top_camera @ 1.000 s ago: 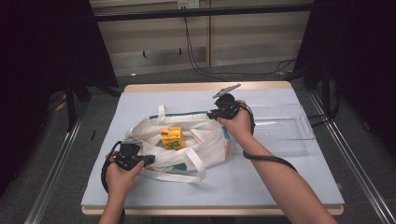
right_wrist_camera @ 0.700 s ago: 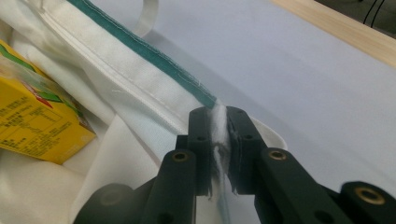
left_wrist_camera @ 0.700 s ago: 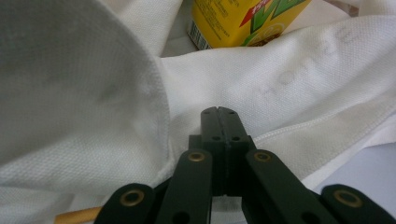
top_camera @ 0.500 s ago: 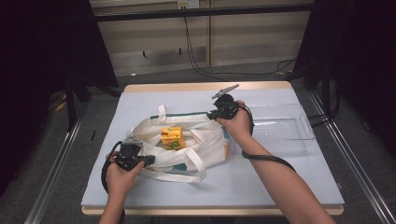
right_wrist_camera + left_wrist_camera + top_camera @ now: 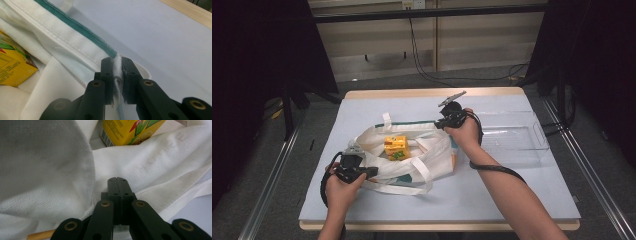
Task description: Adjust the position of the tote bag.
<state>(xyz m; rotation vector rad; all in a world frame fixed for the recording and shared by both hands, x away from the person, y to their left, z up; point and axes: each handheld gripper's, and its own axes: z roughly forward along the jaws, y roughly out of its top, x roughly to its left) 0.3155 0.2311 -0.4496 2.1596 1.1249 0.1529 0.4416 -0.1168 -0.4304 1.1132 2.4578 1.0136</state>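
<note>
A white tote bag [image 5: 412,160] with a teal-trimmed rim lies open in the middle of the table. A yellow drink carton [image 5: 395,147] sits inside it, also seen as the carton [image 5: 130,131] and the carton [image 5: 13,67]. My right gripper [image 5: 446,121] is at the bag's far rim. In its own view the right gripper [image 5: 117,61] is shut on the teal-edged rim [image 5: 82,30], with cloth pinched between the jaws. My left gripper [image 5: 356,169] rests at the bag's near left side. The left gripper [image 5: 116,180] has its jaws pressed together over the white cloth [image 5: 50,170], with no cloth seen between them.
A clear plastic tray [image 5: 532,131] stands on the table to the right of the bag. The bag's loose handles [image 5: 422,172] trail toward the near edge. A pale blue mat [image 5: 512,200] covers the wooden table [image 5: 412,93]. Metal rails run along both sides.
</note>
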